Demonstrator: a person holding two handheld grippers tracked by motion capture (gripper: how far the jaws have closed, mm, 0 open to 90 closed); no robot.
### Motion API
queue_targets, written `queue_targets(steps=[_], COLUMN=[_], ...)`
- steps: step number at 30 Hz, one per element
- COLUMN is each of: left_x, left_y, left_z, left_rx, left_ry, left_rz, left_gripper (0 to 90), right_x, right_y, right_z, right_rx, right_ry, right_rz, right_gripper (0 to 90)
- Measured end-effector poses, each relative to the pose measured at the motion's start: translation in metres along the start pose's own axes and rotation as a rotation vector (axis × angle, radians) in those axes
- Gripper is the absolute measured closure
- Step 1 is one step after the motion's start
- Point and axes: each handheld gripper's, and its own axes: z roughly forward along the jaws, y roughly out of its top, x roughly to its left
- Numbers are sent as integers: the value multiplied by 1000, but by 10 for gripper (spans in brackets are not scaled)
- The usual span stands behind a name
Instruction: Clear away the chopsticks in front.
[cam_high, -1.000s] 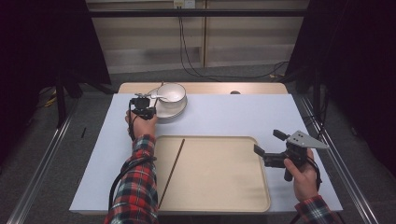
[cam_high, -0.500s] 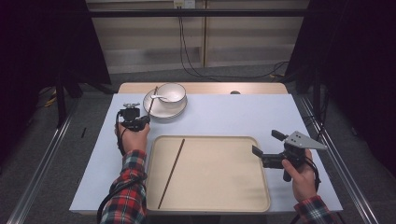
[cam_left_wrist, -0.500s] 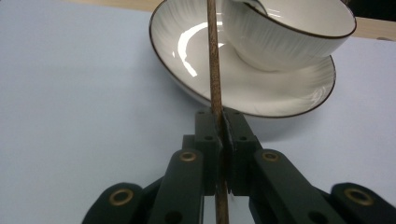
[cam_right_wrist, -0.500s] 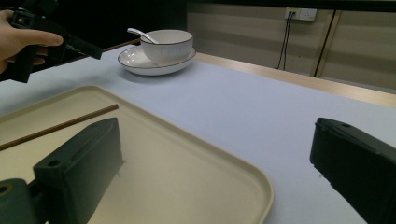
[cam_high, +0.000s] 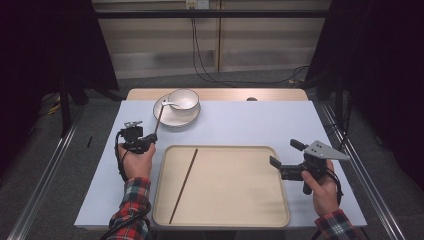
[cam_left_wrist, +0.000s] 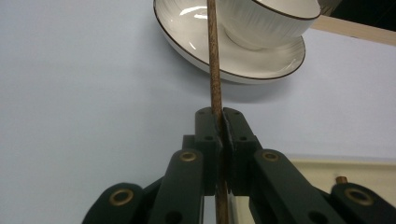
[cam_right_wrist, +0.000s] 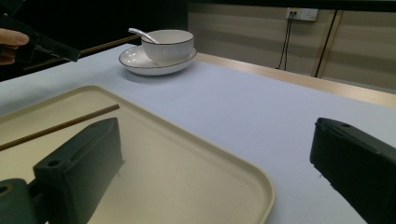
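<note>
My left gripper (cam_high: 148, 138) hovers just past the tray's far-left corner, shut on a brown chopstick (cam_high: 157, 121) whose far end points at the bowl. In the left gripper view the jaws (cam_left_wrist: 222, 117) pinch the chopstick (cam_left_wrist: 214, 65) upright between them. A second chopstick (cam_high: 183, 185) lies along the left part of the beige tray (cam_high: 235, 200). A white bowl (cam_high: 183, 98) holding a spoon (cam_high: 167, 103) sits on a saucer (cam_high: 172, 120). Off the tray's right edge, my right gripper (cam_high: 283, 153) stands open with nothing in it (cam_right_wrist: 217, 140).
A pale blue mat (cam_high: 250, 125) covers the table, with a wooden strip (cam_high: 225, 94) along its far edge. Cables (cam_high: 200, 55) hang down the back wall. In the right gripper view the tray (cam_right_wrist: 196, 154) lies directly under the jaws, and the bowl (cam_right_wrist: 167, 44) stands at far left.
My left gripper has drawn back from the bowl toward the person, bringing the chopstick with it. The right gripper has stayed put.
</note>
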Motion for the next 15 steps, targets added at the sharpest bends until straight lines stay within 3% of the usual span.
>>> queue_targets(steps=[15], left_x=[1], left_y=[-30], left_z=[-32], left_rx=[11], left_ry=[-25], left_rz=[-46], left_gripper=[856], right_x=[0], right_y=[0], right_z=[0], right_rx=[-2], right_ry=[1], right_rz=[5], right_gripper=[18])
